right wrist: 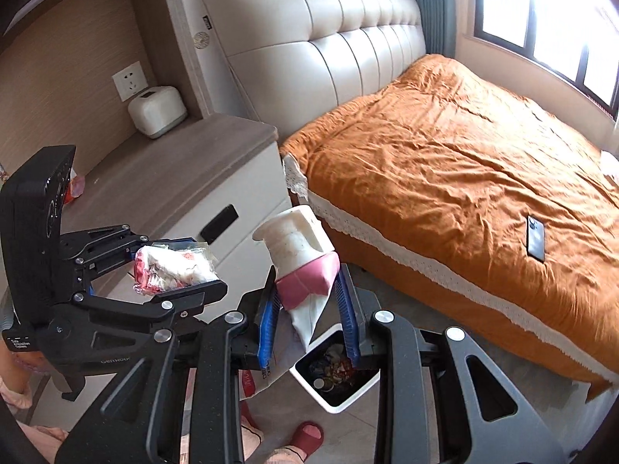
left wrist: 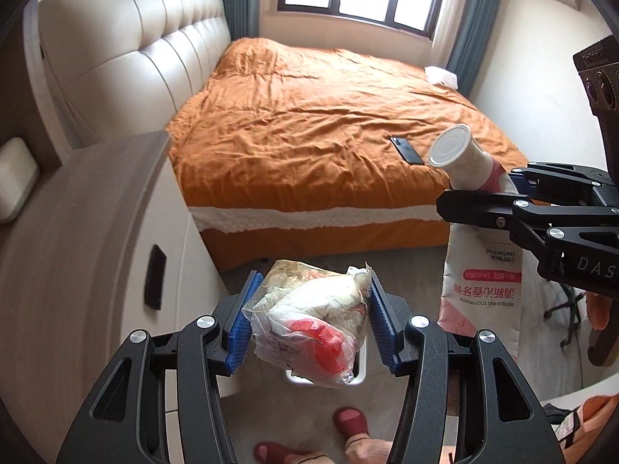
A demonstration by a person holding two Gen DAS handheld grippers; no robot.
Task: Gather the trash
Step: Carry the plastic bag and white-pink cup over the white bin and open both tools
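My left gripper (left wrist: pixel 314 279) is shut on a crumpled clear plastic bag (left wrist: pixel 309 321) stuffed with white and red scraps. From the right wrist view the same bag (right wrist: pixel 174 266) sits between the left gripper's (right wrist: pixel 207 265) fingers. My right gripper (right wrist: pixel 307 282) is shut on a white and pink toothpaste tube (right wrist: pixel 298 239), cap end pointing away and up. In the left wrist view the tube (left wrist: pixel 479 270) hangs below the right gripper (left wrist: pixel 479 187). A white square trash bin (right wrist: pixel 313 392) holding rubbish stands on the floor under both grippers; the bag hides most of the bin (left wrist: pixel 361 367).
A nightstand (right wrist: pixel 174 178) with a white tissue box (right wrist: pixel 156 110) stands left of the bin. The bed with an orange cover (left wrist: pixel 309 135) carries a dark phone (left wrist: pixel 406 149). A person's feet in red slippers (right wrist: pixel 307 437) are beside the bin. A chair base (left wrist: pixel 568 309) is at the right.
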